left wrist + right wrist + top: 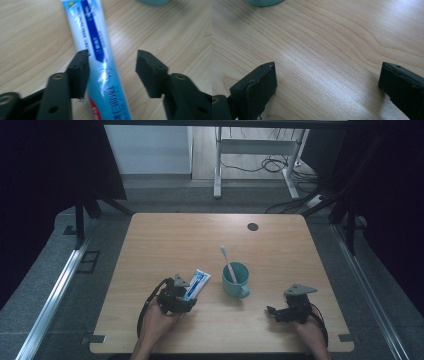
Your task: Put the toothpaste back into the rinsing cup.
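The cup (235, 279) stands on the table (165, 240). A toothbrush (228, 263) stands in the cup. The toothpaste tube (197, 283) lies left of the cup, near it.

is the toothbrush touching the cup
Touching. In the high view the toothbrush stands inside the teal cup, its handle leaning on the far rim.

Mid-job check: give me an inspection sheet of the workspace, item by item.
Surface: light wooden table, dark round grommet at far edge.
Job's things: blue-and-white toothpaste tube lying flat; teal mug holding white toothbrush.
Clutter: nothing seen.
Grippers: left gripper jaws open astride the tube, one jaw beside it; right gripper open over bare wood.
Cables: black lead trailing from left gripper; floor cables beyond.
Surroundings: grey floor, white desk frame.
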The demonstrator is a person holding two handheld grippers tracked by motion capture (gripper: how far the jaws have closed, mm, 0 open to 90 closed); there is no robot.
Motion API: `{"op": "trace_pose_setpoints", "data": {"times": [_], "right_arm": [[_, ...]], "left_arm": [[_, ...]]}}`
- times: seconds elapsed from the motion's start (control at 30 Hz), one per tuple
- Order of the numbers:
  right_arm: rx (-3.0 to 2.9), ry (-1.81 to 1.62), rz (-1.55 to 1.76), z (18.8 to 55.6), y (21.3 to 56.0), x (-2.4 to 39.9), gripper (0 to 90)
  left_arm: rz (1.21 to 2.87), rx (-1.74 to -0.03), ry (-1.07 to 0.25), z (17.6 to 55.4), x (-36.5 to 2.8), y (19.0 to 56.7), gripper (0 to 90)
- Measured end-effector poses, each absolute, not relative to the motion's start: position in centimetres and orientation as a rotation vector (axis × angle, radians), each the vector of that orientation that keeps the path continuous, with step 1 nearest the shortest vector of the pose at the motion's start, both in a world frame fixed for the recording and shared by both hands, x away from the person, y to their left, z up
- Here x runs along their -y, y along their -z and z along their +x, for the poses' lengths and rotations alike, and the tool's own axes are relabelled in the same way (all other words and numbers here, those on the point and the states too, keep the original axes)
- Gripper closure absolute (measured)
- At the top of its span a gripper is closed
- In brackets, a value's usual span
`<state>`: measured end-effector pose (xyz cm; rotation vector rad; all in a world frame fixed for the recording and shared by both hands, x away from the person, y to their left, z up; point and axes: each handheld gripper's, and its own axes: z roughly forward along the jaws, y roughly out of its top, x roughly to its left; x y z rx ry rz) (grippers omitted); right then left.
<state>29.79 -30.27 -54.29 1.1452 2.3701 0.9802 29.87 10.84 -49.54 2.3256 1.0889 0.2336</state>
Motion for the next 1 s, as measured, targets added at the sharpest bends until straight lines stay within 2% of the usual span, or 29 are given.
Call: {"op": "trace_pose_setpoints", "data": {"times": [0.17,0.4,0.73,1.0], "right_arm": [[-2.371,-0.98,1.146,29.8,54.3,30.3,1.7],[-2.371,-0.979,1.145,29.8,54.3,30.3,1.7],[-2.372,-0.979,1.147,29.8,54.3,30.3,1.7],[-2.371,-0.979,1.145,29.8,54.3,30.3,1.7]], "left_arm": [[2.386,-1.159,-0.19,31.2,-10.5,49.7,35.6],[2.479,-1.215,-0.145,32.9,-9.5,49.6,31.0],[2.593,-1.307,-0.075,35.0,-7.9,49.5,30.1],[2.678,-1.359,-0.015,36.2,-7.2,49.6,34.7]]}}
